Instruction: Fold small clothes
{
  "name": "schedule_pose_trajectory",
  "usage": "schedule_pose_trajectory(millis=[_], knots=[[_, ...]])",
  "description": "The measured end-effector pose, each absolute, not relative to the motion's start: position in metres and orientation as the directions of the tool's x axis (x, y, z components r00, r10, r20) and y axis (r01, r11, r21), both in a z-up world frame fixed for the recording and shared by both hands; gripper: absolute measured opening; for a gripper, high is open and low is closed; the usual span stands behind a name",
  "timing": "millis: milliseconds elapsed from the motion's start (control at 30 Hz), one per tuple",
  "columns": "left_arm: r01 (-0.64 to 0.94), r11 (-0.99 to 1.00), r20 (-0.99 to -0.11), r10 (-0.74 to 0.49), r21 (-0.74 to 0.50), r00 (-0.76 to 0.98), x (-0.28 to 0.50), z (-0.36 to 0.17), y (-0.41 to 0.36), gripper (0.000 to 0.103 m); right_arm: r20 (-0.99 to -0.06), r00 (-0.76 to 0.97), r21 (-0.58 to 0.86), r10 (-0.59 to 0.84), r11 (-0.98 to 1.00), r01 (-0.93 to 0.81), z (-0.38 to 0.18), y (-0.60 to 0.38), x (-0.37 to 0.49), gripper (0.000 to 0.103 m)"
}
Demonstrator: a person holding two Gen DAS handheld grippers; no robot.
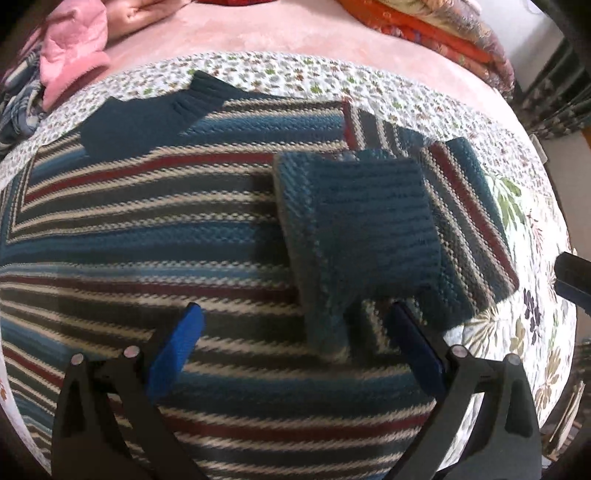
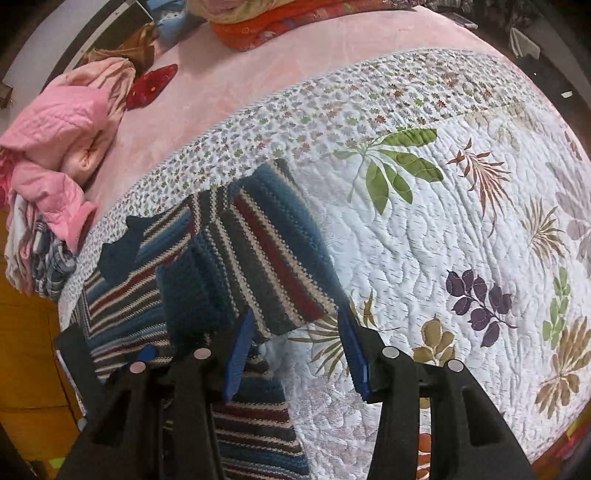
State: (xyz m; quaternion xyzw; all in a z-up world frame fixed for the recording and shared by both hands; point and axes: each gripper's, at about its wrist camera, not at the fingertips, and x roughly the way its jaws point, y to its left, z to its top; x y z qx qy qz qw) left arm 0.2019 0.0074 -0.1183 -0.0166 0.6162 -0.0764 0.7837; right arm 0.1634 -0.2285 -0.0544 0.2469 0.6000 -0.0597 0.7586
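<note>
A striped knit sweater (image 1: 147, 229) in teal, maroon, grey and cream lies flat on the floral quilt (image 1: 303, 77). Its dark teal collar (image 1: 147, 118) points to the far side. One sleeve (image 1: 369, 221) is folded across the body, its ribbed teal cuff toward me. My left gripper (image 1: 295, 325) hovers open just above the sweater, the sleeve's cuff end between its blue pads with nothing clamped. In the right wrist view the sweater (image 2: 258, 258) lies at the left, and my right gripper (image 2: 295, 328) stands open over the folded sleeve's near edge.
A heap of pink and plaid clothes (image 2: 55, 166) lies at the far left on the pink blanket (image 2: 295, 62). Folded orange bedding (image 2: 280, 26) is stacked at the back. To the right of the sweater stretches bare quilt (image 2: 443, 240) with leaf prints. A wooden floor (image 2: 29, 350) shows at the left.
</note>
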Motion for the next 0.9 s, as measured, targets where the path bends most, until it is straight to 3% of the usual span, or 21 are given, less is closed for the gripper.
schedule_pose_trajectory(millis=[33, 167, 233, 400, 900], knots=[[0.105, 0.987, -0.964, -0.141, -0.12, 0.225, 0.203, -0.12, 0.005, 0.075, -0.94, 0.273, 0.3, 0.203, 0.871, 0.388, -0.055, -0.228, 0.165, 0.049], [0.098, 0.979, -0.963, -0.192, -0.176, 0.19, 0.204, -0.124, 0.003, 0.043, -0.946, 0.265, 0.281, 0.186, 0.877, 0.389, -0.057, -0.226, 0.167, 0.05], [0.096, 0.98, -0.961, -0.192, -0.176, 0.198, 0.204, -0.123, 0.005, 0.019, -0.949, 0.258, 0.273, 0.18, 0.881, 0.388, -0.06, -0.225, 0.168, 0.05], [0.098, 0.975, -0.941, -0.218, -0.199, 0.258, 0.201, -0.105, 0.014, 0.013, -0.954, 0.242, 0.263, 0.178, 0.883, 0.388, -0.066, -0.223, 0.17, 0.05], [0.051, 0.986, -0.892, -0.164, -0.157, 0.421, 0.212, -0.048, 0.102, 0.012, -0.93, 0.253, 0.347, 0.269, 0.87, 0.351, -0.104, -0.201, 0.18, 0.05]])
